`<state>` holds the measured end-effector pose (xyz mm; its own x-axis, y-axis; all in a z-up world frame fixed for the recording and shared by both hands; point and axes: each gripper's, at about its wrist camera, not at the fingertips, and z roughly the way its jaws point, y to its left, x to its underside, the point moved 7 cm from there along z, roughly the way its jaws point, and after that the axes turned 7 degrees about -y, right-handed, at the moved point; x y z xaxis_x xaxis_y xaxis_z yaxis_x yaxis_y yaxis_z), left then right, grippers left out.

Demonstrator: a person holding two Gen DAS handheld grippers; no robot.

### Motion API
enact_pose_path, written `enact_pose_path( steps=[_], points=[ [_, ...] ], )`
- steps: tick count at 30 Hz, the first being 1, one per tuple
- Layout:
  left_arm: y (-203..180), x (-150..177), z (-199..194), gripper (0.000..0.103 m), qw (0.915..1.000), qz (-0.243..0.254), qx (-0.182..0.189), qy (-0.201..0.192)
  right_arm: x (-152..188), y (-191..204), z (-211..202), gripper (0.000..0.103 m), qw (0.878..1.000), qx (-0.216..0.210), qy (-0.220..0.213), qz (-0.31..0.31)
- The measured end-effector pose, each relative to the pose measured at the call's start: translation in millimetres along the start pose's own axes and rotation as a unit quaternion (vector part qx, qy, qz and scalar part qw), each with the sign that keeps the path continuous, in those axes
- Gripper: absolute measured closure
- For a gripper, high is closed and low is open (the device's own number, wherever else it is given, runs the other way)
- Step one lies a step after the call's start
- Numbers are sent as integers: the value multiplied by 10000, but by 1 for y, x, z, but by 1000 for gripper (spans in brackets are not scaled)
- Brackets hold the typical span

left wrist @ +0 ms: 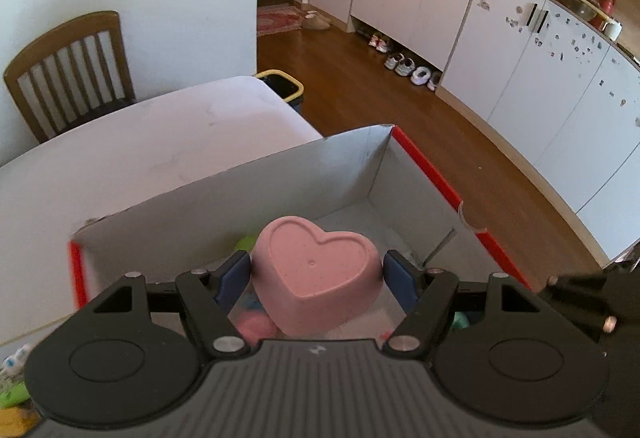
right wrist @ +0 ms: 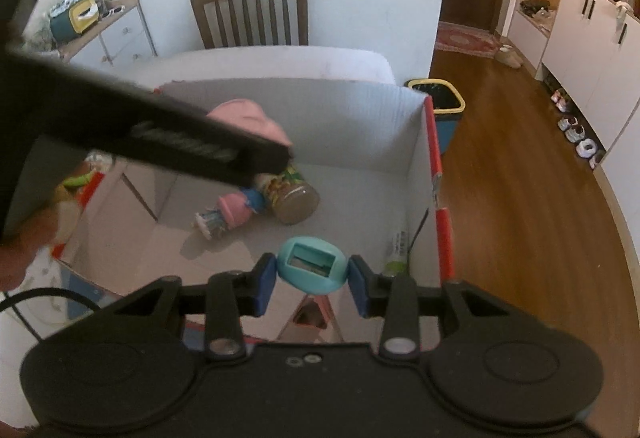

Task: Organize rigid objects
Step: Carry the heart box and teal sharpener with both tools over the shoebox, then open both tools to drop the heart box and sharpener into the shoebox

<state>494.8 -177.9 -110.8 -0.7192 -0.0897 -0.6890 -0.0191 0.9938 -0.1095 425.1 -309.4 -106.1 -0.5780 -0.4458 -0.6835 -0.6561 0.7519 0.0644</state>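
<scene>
I'm holding the pink heart-shaped mold [left wrist: 316,270] upside down in my left gripper [left wrist: 316,272], its blue pads [left wrist: 231,278] pressing on both flanks, so those fingers are clamped on it. It's hanging over the open cardboard box [left wrist: 224,193], above the near end of the box floor. In the right wrist view the same heart [right wrist: 250,119] is peeking out from behind the dark body of the left gripper, which is cutting across the upper left of that picture.

My right gripper [right wrist: 312,272] is gripping a small teal oval piece [right wrist: 312,270] with a rectangular slot in its top face; both blue pads [right wrist: 264,282] are touching its ends. It's hovering over the box too, nearer the right wall with the red edge [right wrist: 436,173].

Down on the box floor I'm seeing a jar [right wrist: 292,193] lying on its side, base toward me, and touching it a small pink and blue toy [right wrist: 234,213], also lying down. A small label-like tag [right wrist: 400,246] is sitting against the right wall.

The box is resting on a white table [left wrist: 140,133]. Beyond the table a wooden chair [right wrist: 250,11] is standing against the wall, and a yellow-rimmed bin [right wrist: 438,95] is sitting on the wooden floor just past the table's corner. White cabinets [left wrist: 520,77] are lining the far side, shoes [left wrist: 408,67] beneath them.
</scene>
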Motion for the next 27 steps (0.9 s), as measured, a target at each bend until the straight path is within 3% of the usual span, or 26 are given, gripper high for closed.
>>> enact_pose_path(
  steps=[13, 27],
  points=[
    [-17, -10, 65, 30, 9980, 89, 378, 500, 2, -2, 38, 65, 9988, -40, 477, -116],
    [-19, 2, 92, 30, 9934, 231, 496, 1005, 6, -9, 56, 67, 9972, 65, 739, -44]
  ],
)
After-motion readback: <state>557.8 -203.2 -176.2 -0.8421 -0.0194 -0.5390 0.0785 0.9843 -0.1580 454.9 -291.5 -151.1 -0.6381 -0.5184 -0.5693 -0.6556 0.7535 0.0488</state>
